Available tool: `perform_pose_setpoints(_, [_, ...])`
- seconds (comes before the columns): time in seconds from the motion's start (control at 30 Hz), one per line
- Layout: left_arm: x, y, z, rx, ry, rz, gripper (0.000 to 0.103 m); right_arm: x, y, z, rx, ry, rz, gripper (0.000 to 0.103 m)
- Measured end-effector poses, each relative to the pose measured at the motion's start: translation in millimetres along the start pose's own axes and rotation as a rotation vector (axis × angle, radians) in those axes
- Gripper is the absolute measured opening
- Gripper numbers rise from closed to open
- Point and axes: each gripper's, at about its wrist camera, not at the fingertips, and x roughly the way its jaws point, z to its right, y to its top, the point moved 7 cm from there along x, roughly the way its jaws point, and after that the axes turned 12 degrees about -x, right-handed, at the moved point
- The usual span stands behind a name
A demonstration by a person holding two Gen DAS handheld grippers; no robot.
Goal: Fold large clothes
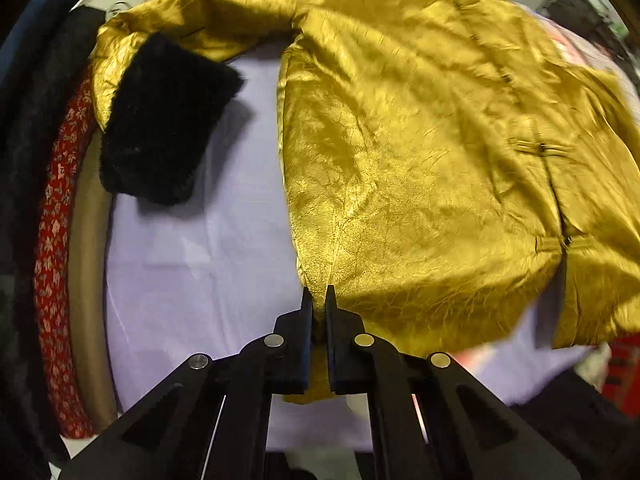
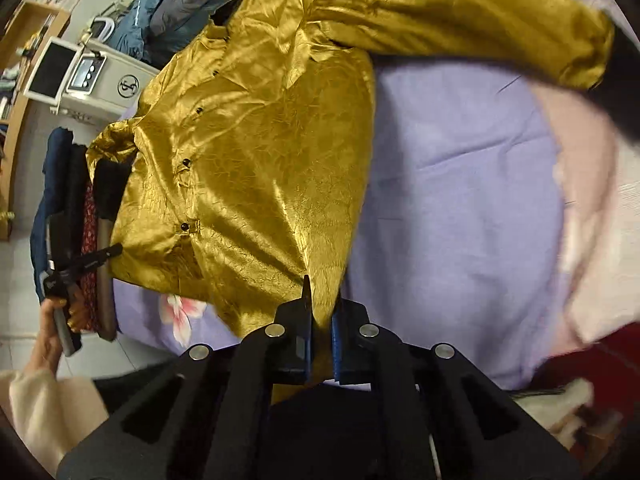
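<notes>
A shiny gold jacket with black buttons lies spread on a lilac bed sheet. Its sleeve stretches to the far left and ends in a black fur cuff. My left gripper is shut on the jacket's bottom hem corner. In the right wrist view the jacket lies front up, its other sleeve reaching to the upper right. My right gripper is shut on the hem's other corner. The left gripper shows at the far left, held in a hand.
Folded dark and red patterned clothes hang over the bed's left edge. A white machine with a small screen and a pile of blue-grey coats stand behind the bed. A pink blanket lies to the right.
</notes>
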Motion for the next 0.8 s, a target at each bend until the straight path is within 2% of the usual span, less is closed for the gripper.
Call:
perform_pose_setpoints(0.1, [-4,-27,6,0.052,0.004,-0.054,0.005,-13,-13,3,0.002,-0.018,-0.050,0.007])
perform_pose_setpoints(0.17, [9,-49,6,0.053,0.031,-0.115,0.005,-4,-31,4,0.006,-0.008,-0.102,0.007])
perform_pose_setpoints(0.23, [24,-63,1,0.019,0.053,-0.145,0.005,15,-44,15,0.066,-0.021,-0.111,0.007])
perform_pose_setpoints(0.3, [48,-62,-9,-0.084,0.046,-0.181,0.007,43,-53,31,0.124,-0.075,-0.135,0.008])
perform_pose_setpoints(0.33, [55,-60,-8,-0.110,0.069,-0.187,0.013,58,-54,38,0.143,-0.117,-0.140,0.009])
perform_pose_setpoints(0.4, [79,-52,-16,-0.137,0.154,-0.187,0.025,84,-54,40,0.152,-0.146,-0.173,0.012])
perform_pose_setpoints(0.43, [81,-51,-15,-0.144,0.169,-0.179,0.030,93,-52,39,0.135,-0.168,-0.185,0.014])
perform_pose_setpoints(0.5, [67,-39,-13,-0.155,0.170,-0.128,0.030,88,-42,33,0.077,-0.245,-0.161,0.015])
perform_pose_setpoints(0.53, [56,-32,-14,-0.140,0.177,-0.080,0.036,78,-34,28,0.038,-0.278,-0.121,0.018])
perform_pose_setpoints(0.57, [37,-26,-12,-0.108,0.207,0.001,0.064,66,-26,24,0.000,-0.310,-0.075,0.039])
perform_pose_setpoints(0.6, [20,-19,-12,-0.078,0.244,0.082,0.082,56,-21,21,-0.025,-0.336,-0.039,0.076])
perform_pose_setpoints(0.63, [8,-19,-12,-0.064,0.259,0.132,0.097,49,-17,20,-0.042,-0.348,-0.010,0.083])
perform_pose_setpoints(0.7, [-8,-18,-6,-0.025,0.268,0.189,0.096,39,-10,22,-0.037,-0.335,0.014,0.083])
perform_pose_setpoints(0.73, [-8,-20,-1,-0.011,0.282,0.186,0.096,34,-7,22,-0.030,-0.333,0.019,0.083])
perform_pose_setpoints(0.8, [-9,-29,6,0.011,0.290,0.187,0.093,26,3,6,-0.100,-0.260,0.058,0.081])
